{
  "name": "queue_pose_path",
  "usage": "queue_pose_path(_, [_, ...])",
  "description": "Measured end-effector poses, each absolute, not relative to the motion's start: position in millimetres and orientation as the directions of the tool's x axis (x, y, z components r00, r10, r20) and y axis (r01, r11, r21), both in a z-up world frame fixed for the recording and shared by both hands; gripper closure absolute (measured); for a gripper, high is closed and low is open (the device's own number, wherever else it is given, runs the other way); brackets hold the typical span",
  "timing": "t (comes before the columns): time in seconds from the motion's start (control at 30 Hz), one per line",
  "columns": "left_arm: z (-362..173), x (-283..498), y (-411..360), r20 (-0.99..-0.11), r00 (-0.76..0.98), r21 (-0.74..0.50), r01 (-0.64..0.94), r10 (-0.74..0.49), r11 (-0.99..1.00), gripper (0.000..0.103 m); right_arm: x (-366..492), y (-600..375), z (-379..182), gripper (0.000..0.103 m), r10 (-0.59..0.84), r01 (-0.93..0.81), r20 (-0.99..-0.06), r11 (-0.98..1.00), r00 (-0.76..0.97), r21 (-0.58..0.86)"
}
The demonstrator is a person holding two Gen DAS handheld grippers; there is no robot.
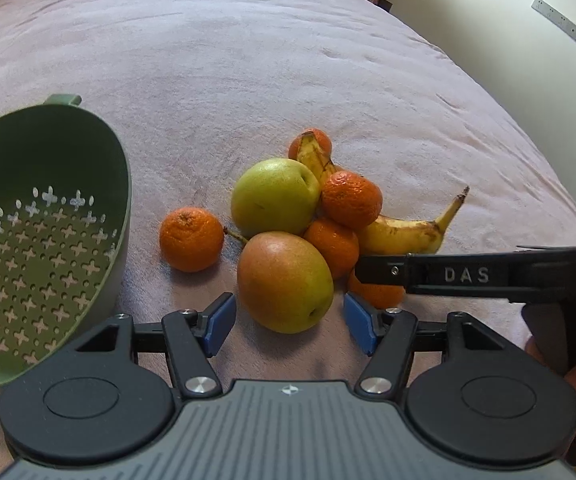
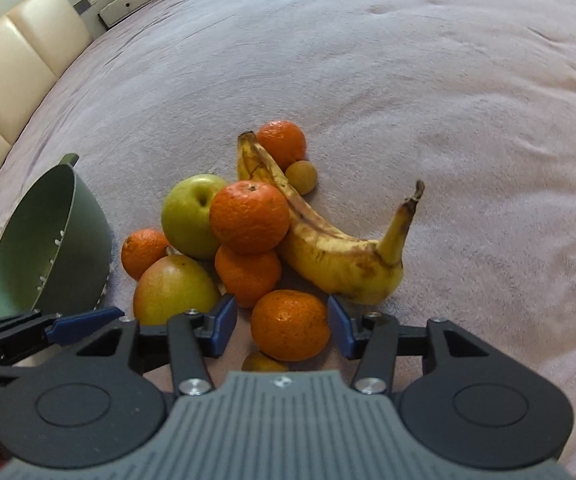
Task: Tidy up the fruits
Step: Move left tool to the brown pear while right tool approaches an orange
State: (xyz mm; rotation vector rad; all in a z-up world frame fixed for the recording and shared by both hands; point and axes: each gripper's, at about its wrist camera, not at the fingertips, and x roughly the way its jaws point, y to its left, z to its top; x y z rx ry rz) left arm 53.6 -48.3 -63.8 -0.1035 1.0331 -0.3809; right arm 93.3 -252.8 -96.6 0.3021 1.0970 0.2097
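Fruits heaped on pink blanket (image 1: 288, 60), just beside tipped green colander (image 1: 28, 240).

Nearest: red-green pear (image 1: 286, 280) between spread pads of left gripper (image 1: 288, 320), untouched; firm, weighty, bruisable; best taken across widest part.

Mandarin (image 2: 289, 326) between parted, non-pressing pads of right gripper (image 2: 280, 328); light, soft-skinned.

Beyond: green apple (image 1: 274, 196), spotted banana (image 2: 327, 248).

Right view only: small tan fruit (image 2: 301, 176), behind banana.

Matt green plastic colander (image 1: 40, 240) on fuzzy cloth (image 1: 248, 60).
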Motion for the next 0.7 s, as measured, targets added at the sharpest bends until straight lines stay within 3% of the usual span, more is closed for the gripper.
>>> queue_pose_path(0.17, [-59,52,-44,-0.803,0.476,-0.274,0.239,-0.358,0.932,0.030,94,-263,-107,0.049,0.333,0.059,-0.850,0.920,0.407,0.389])
queue_pose_path(0.27, [-60,55,-42,-0.802,0.476,-0.293,0.211,-0.360,0.933,0.030,94,-264,-106,0.059,0.348,0.049,-0.842,0.914,0.412,0.402])
queue_pose_path(0.57, [-74,76,-39,-0.810,0.446,-0.390,0.075,-0.381,0.918,0.025,91,-266,-101,0.060,0.318,0.038,-0.844,0.928,0.432,0.370])
queue_pose_path(0.7, [-81,80,-47,-0.830,0.426,-0.370,0.065,-0.361,0.927,0.025,90,-266,-102,0.060,0.316,0.028,-0.844,0.931,0.434,0.363])
